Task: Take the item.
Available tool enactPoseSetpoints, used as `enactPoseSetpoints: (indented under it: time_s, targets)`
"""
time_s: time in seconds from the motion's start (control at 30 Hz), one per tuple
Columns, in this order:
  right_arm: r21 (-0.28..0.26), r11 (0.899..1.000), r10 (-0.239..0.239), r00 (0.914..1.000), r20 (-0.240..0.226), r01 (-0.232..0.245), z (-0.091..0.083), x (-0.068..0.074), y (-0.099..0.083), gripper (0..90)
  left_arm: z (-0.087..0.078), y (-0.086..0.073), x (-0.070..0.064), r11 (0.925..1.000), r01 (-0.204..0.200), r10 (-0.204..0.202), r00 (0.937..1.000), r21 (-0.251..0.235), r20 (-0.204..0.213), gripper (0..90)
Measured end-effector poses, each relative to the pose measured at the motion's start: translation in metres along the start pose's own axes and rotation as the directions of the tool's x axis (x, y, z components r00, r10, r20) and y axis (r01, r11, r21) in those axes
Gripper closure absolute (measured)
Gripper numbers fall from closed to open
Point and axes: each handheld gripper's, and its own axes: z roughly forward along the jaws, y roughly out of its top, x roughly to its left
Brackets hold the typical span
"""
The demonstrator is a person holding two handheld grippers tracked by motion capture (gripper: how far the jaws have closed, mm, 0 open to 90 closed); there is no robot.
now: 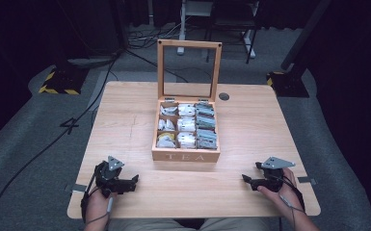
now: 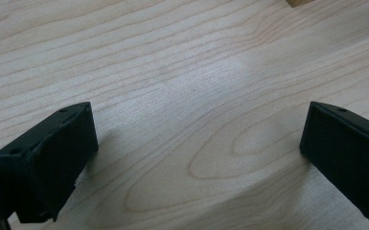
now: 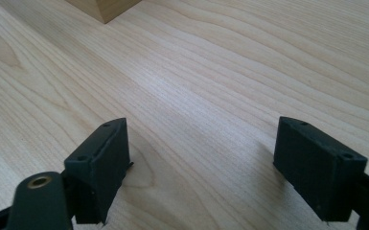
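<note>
Nine square compartments divide the pale wooden tea box [image 1: 185, 155], lettered TEA on its front, which sits mid-table with its glass-paned hinged lid [image 1: 189, 69] standing upright; white and grey paper sachets [image 1: 187, 125] fill the cells. Around it spreads the light, grain-streaked wooden table [image 2: 182, 72]. Near its front edge, well apart, rest the black left gripper [image 1: 134, 181] and black right gripper [image 1: 245, 179], each with blocky matte jaws spread wide over bare wood.

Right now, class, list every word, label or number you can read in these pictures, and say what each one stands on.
"TEA": on the front wall of the wooden box.
Tea packets in the box: any print is too small to read.
No other text is readable.
</note>
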Motion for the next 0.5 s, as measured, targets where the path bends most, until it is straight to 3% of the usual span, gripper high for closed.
enactPoseSetpoints:
  time_s: [0.5]
  targets:
    - [-0.001, 1.0, -0.007, 0.9999, -0.011, 0.007, 0.0007, 0.0, 0.0007, 20.3, 0.0009, 0.0009, 0.0006, 1.0, -0.006, 0.006, 0.9999, 0.001, 0.011, 0.0]
